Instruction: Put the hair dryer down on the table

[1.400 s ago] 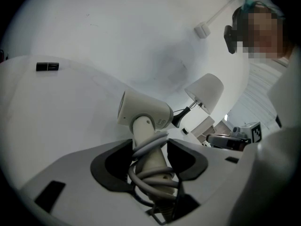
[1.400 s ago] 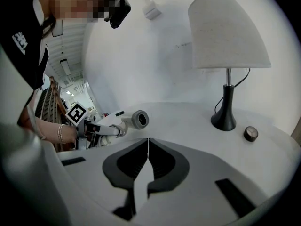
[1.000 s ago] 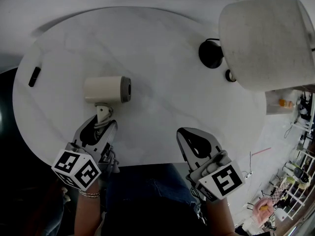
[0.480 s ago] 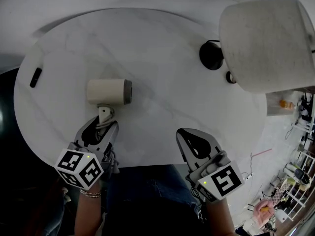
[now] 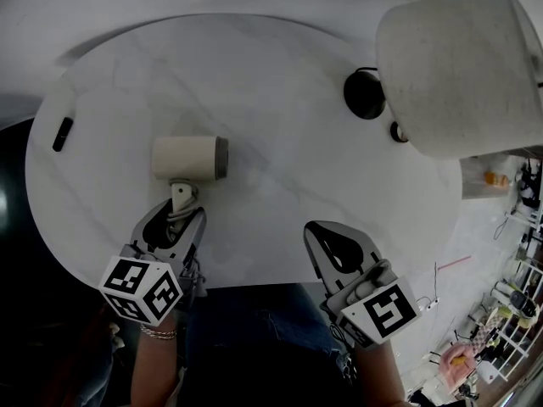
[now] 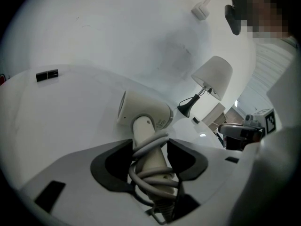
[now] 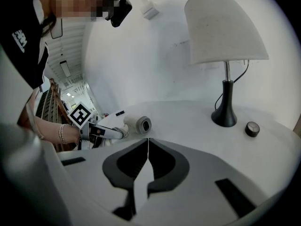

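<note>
A cream hair dryer (image 5: 188,157) lies with its barrel sideways low over the round white table (image 5: 280,75), nozzle end to the right. I cannot tell whether it touches the top. Its handle, wound with grey cord, points toward me and sits between the jaws of my left gripper (image 5: 180,210), which is shut on it. The left gripper view shows the barrel (image 6: 141,108) just past the left gripper (image 6: 150,145). My right gripper (image 5: 321,234) hovers at the table's near edge, shut with nothing in it; its own view shows its tips (image 7: 148,140) together and the dryer (image 7: 137,124) beyond.
A lamp with a big white shade (image 5: 458,70) and a black base (image 5: 365,93) stands at the back right. A small round black knob (image 5: 398,131) lies beside it. A small black bar (image 5: 61,133) rests near the table's left edge.
The dryer and my left gripper have shifted slightly right and toward me. The right gripper has stayed put.
</note>
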A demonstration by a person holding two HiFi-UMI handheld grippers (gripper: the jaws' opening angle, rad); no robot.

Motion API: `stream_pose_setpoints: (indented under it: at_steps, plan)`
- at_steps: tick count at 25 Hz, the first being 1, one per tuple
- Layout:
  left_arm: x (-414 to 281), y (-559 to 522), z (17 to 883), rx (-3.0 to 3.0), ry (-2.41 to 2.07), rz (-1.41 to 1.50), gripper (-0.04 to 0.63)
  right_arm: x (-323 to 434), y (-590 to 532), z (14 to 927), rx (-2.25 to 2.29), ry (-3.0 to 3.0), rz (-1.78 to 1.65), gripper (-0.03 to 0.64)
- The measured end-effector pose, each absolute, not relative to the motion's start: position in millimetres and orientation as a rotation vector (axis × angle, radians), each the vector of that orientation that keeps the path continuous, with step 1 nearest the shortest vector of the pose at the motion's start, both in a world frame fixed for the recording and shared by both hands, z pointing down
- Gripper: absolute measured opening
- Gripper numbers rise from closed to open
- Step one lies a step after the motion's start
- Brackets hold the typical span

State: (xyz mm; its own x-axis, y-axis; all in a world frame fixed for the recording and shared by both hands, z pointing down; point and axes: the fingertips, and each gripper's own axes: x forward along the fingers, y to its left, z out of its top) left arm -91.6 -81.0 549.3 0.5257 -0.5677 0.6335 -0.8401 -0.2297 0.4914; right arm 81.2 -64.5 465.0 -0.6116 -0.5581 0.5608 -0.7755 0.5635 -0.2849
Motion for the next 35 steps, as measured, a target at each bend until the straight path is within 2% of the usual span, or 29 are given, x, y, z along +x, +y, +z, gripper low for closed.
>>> stream_pose_setpoints:
  at_steps: [35]
  plan:
    - [-83.2, -69.9, 569.3, 1.94, -1.096, 0.612, 0.241, 72.7, -60.9, 466.2, 1.061, -2.422, 0.713, 0.02]
